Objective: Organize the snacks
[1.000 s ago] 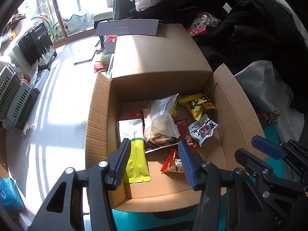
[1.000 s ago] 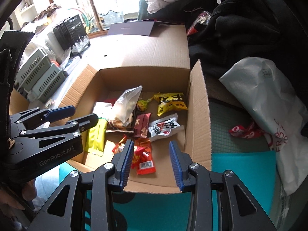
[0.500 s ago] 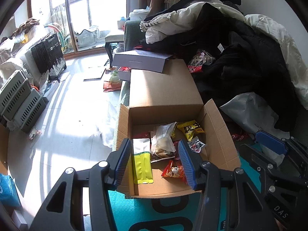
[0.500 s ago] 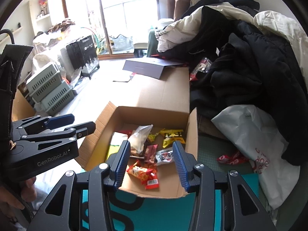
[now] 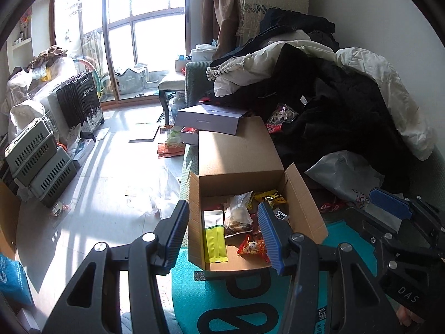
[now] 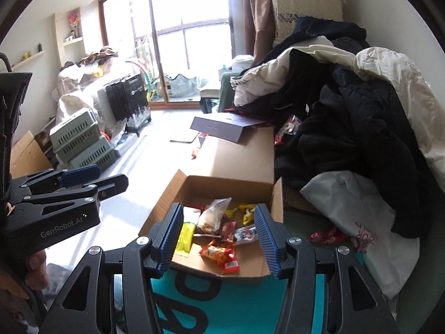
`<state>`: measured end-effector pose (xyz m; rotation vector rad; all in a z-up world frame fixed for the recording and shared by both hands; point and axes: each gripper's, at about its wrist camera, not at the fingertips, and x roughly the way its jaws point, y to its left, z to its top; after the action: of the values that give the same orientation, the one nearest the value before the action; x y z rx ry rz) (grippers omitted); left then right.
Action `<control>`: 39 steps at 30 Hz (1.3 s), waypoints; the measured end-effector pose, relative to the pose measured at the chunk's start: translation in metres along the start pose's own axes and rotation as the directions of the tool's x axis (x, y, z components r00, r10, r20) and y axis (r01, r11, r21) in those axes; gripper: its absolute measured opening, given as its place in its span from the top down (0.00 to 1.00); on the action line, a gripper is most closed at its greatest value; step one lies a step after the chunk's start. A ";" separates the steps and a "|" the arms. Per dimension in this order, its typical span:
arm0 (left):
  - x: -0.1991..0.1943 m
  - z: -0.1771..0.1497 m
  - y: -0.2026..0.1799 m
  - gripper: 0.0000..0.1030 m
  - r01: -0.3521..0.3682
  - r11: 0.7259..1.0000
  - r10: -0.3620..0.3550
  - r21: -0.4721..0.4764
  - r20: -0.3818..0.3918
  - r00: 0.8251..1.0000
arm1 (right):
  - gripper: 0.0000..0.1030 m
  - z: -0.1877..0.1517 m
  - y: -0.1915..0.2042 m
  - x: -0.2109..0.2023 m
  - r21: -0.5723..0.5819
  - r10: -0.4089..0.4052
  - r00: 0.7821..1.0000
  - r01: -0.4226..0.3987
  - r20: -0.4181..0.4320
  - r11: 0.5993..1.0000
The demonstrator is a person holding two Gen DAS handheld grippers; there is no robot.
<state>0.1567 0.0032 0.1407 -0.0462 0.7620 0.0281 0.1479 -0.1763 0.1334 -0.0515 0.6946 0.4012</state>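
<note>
An open cardboard box [image 5: 303, 197] [image 6: 274, 194] stands on a teal mat and holds several snack packets: a yellow-green pouch [image 5: 214, 236] [image 6: 185, 236], a clear bag [image 5: 237, 211] [image 6: 212, 214], a red-orange packet [image 5: 251, 247] [image 6: 219, 253] and a yellow packet [image 5: 274, 194]. My left gripper [image 5: 222, 236] is open and empty, held back above the box's near edge. My right gripper [image 6: 219, 239] is open and empty, also back from the box. Each gripper shows at the side of the other's view.
A pile of dark and white clothes [image 5: 319, 97] lies right of the box, with a white plastic bag [image 5: 345, 172] below it. A flat purple box [image 5: 208, 118] sits behind. Grey crates [image 5: 36, 161] and a black case [image 5: 79, 100] stand left on the tiled floor.
Both grippers have pulled back and up from the box, so it looks smaller and farther. The right gripper's jaws have opened wider. Nothing was picked up.
</note>
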 end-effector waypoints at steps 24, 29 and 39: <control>-0.032 -0.087 0.011 0.29 -0.014 1.000 0.012 -0.026 -0.062 0.998 | 0.37 -0.084 0.024 -0.020 0.043 -0.021 0.992 0.027 -0.124 0.999; -0.028 -0.103 0.014 0.29 -0.015 0.999 0.012 -0.036 -0.096 0.995 | 0.37 -0.102 0.026 -0.013 0.052 -0.018 0.984 0.028 -0.179 0.998; -0.024 -0.114 0.020 0.29 -0.026 0.998 0.018 -0.061 -0.125 0.992 | 0.37 -0.110 0.029 -0.009 0.048 -0.018 0.978 0.029 -0.208 0.998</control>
<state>0.0602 0.0166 0.0746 -0.0995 0.8859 0.0702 0.0633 -0.1721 0.0565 -0.0535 0.9090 0.3577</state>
